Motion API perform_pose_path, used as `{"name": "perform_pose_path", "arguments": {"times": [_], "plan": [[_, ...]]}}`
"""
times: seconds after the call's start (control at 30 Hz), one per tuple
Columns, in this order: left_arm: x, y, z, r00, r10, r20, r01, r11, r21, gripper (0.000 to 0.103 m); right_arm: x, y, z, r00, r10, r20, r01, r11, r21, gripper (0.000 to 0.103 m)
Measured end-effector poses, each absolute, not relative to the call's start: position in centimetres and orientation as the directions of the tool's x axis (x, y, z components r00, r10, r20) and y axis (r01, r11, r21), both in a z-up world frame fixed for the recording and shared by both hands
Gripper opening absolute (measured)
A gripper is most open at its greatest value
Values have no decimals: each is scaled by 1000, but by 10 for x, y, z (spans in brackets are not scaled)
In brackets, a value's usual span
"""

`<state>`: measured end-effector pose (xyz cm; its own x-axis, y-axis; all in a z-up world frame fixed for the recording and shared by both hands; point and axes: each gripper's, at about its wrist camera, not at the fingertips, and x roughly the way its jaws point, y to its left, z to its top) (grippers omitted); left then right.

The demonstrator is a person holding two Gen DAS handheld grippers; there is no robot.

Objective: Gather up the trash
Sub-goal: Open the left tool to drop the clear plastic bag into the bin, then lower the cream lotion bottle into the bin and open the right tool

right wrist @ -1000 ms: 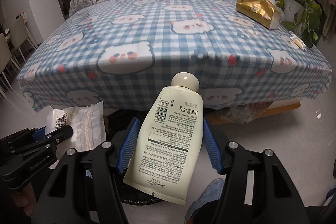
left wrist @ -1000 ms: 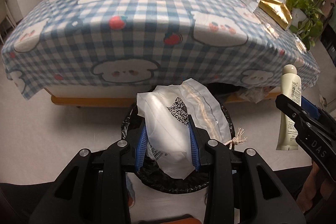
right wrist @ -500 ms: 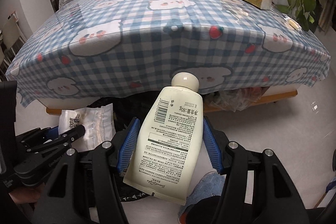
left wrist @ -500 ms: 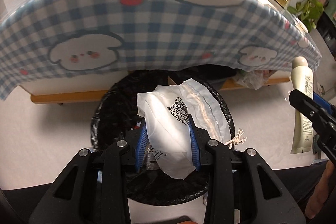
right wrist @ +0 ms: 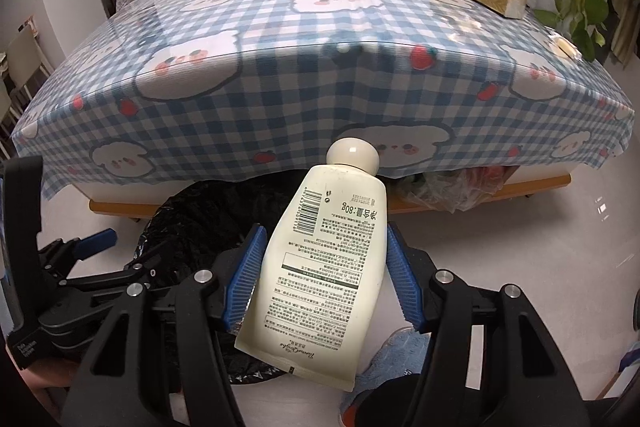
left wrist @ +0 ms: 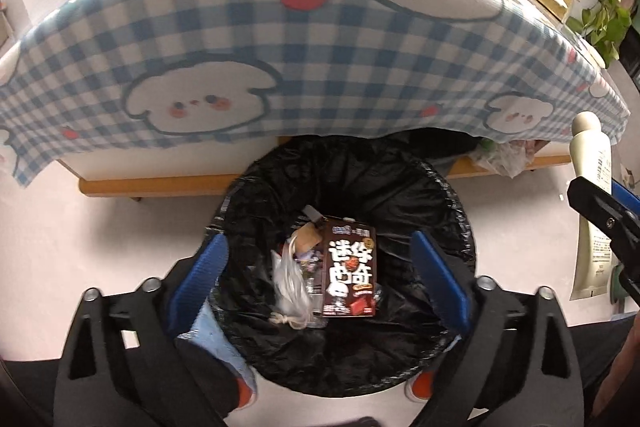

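While the left tongs [left wrist: 318,267] have just opened wide and hold nothing above the trash bin [left wrist: 452,187], the white bag [left wrist: 290,283] lies inside it. The right tongs [right wrist: 322,273] grip the cream tube [right wrist: 324,259] beside the bin, not over it. If released there, I think the tube may fall on the floor [right wrist: 520,235].

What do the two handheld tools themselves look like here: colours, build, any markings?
Both match. The left tool and right tool have black angular plastic bodies with triangular cut-outs, silver screw heads at the pivots, and blue ribbed pads lining the fingers. Seen from the right wrist camera, the left tool's black side carries small white lettering, too small to read. No cables or sleeves are visible.
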<state>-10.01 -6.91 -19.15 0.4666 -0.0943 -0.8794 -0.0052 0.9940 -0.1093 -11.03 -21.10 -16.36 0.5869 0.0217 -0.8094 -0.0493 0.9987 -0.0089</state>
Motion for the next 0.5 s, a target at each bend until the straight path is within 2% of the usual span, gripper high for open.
{"name": "perform_pose_path", "arguments": {"times": [0.1,0.5], "plan": [[-102,-54,-188,476,-87,-875,-25,993,-112,97,-108,-199,-167,579,36,-815,-69,998,-5,58],[-121,13,-180,507,-52,-860,-93,989,-115,97,-97,-138,-194,536,87,-839,-164,986,-3,58]]}}
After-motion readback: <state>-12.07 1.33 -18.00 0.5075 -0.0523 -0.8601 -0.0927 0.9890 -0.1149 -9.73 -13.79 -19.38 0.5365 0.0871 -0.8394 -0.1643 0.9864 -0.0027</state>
